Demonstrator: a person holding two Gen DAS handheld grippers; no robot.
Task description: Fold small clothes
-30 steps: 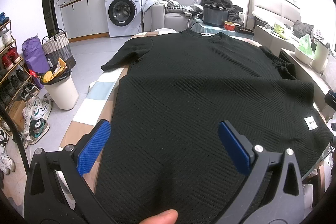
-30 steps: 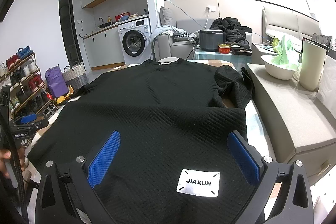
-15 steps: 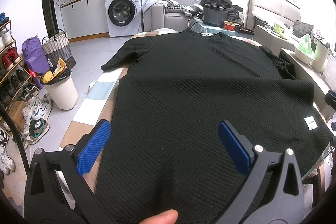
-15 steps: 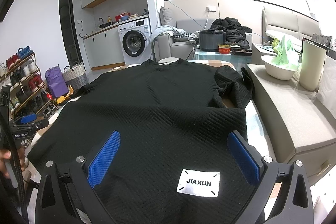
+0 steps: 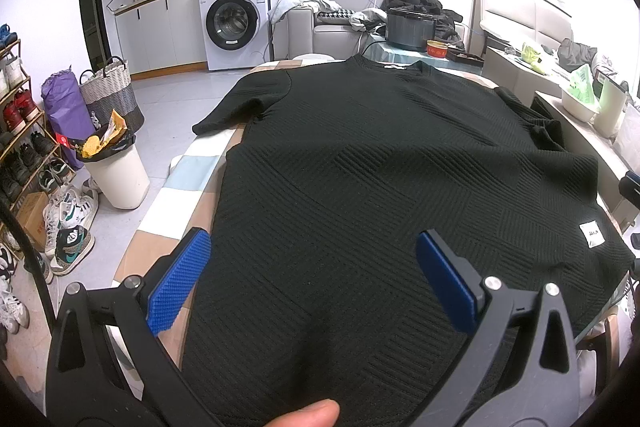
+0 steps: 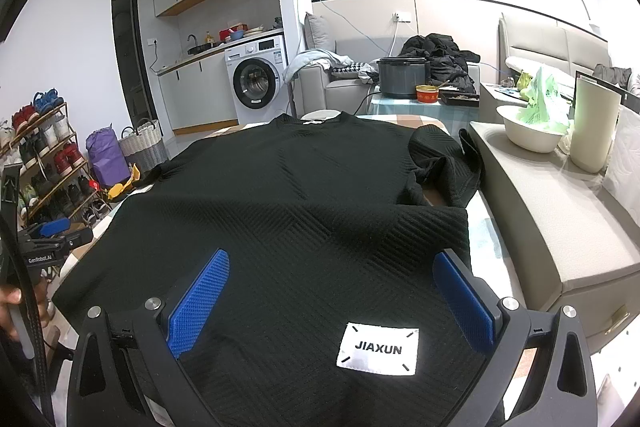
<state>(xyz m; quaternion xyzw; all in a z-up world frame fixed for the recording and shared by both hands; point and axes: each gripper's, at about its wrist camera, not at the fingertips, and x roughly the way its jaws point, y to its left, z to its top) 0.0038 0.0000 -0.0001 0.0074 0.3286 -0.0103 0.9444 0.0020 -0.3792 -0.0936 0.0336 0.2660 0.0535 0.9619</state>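
— While both hover, where's the black ribbed knit T-shirt [image 5: 380, 167]?
— Flat on the checked table [image 5: 188, 171]; left gripper [image 5: 312, 279] and right gripper [image 6: 332, 291] both gape above its hem

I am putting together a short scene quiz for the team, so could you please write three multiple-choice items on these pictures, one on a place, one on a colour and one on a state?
1. Where on the black shirt is the white JIAXUN label?
A. at the collar
B. near the hem, between the right gripper's fingers
C. on the left sleeve

2. What colour are the gripper pads?
A. red
B. green
C. blue

3. How does the left gripper stand?
A. open above the shirt, holding nothing
B. shut on the hem
C. shut on a sleeve

Answers:
1 B, the label lies low on the fabric between the two fingers in the right wrist view.
2 C, both pads show blue.
3 A, its fingers are wide apart with flat fabric between them.
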